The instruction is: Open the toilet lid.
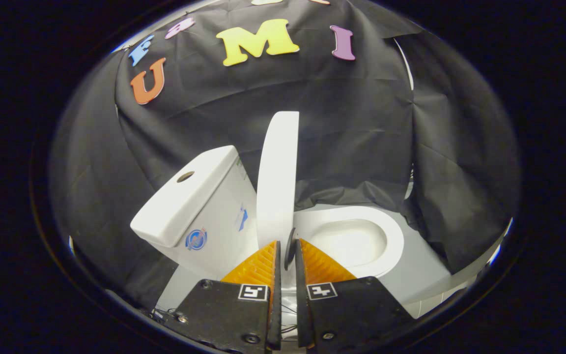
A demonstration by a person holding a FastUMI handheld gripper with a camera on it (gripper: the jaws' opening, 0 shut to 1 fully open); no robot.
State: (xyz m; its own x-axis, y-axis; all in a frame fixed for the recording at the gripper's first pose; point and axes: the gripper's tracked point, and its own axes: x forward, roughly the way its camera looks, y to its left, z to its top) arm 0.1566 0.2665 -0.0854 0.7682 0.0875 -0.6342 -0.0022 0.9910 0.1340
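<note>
Claw [287, 250] w/ its 2 fingers [258, 268] drawn nearly together, only a thin slit left between them. A small dark disc-like piece [290, 248] sits in that slit right at the tips; can't tell what it is or whether both fingers actually press on it.

Toilet lid [278, 177] stands raised, close to upright, seen edge-on as a tall white slab rising straight ahead of the fingertips. Its lower end comes down just beyond the tips, appx touching the left finger's tip in the view; real contact can't be judged.

Cistern [192, 201] is ahead and to the left of the claw, just beside the lid, tilted in the fisheye view. Flush hole [185, 176] on its top, round sticker [196, 239] on the side facing the claw, a smaller mark nearer the lid.

Bowl w/ seat ring [395, 241] lies ahead and to the right of the fingers, open, pale inside showing. Right finger's tip overlaps the near rim.

Light floor [420, 275] under the bowl to the right. Black cloth wall [352, 137] hangs behind everything, creased, well beyond the lid
</note>
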